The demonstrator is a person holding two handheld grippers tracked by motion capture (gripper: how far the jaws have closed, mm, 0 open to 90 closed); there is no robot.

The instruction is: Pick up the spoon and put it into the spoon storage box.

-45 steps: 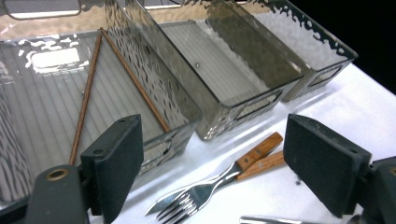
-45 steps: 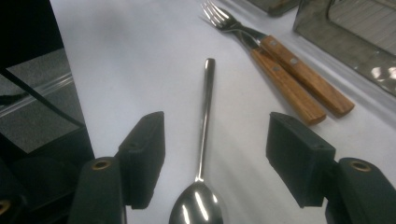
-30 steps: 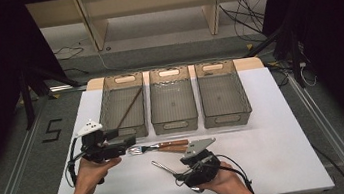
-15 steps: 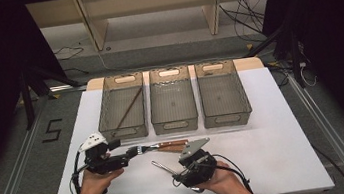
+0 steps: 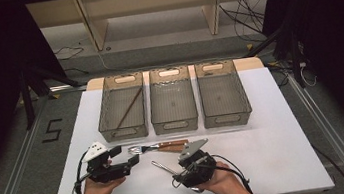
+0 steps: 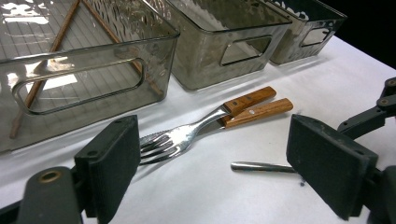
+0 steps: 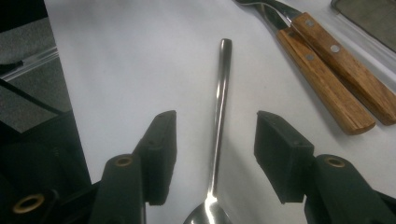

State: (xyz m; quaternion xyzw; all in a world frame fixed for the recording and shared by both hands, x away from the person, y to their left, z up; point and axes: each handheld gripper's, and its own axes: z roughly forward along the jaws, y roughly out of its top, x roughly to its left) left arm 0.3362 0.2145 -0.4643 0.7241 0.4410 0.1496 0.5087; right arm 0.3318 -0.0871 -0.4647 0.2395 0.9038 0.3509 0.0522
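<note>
The spoon (image 7: 219,121) lies on the white counter (image 5: 275,129) between the jaws of the right tool (image 7: 215,154), its handle running away from the camera. Its bowl is cut off at the bottom edge of the right gripper view, and in the high view it hides under the tool's body. The right tool's jaws stand apart on either side of the handle without touching it; they have just been closing.

The left tool (image 6: 212,158) has its jaws wide apart, gripping nothing. The fork (image 6: 187,135) lies on the counter between them, prongs just beside the left-hand jaw; whether prongs and jaw touch I cannot tell. A second wooden-handled piece (image 6: 257,112) lies against the fork, its metal end hidden under the fork's neck, so I cannot tell what it is. The spoon's handle tip shows just beside the other jaw.

Three clear bins (image 5: 173,99) stand in a row behind the cutlery. The left one holds chopsticks (image 5: 128,107), blurred by its ribbed wall in the left gripper view.

Compared with a second ago, the left tool sits lower and nearer the person, now level with the fork's prongs. The right hand (image 5: 222,183) has kept its place over the spoon.
</note>
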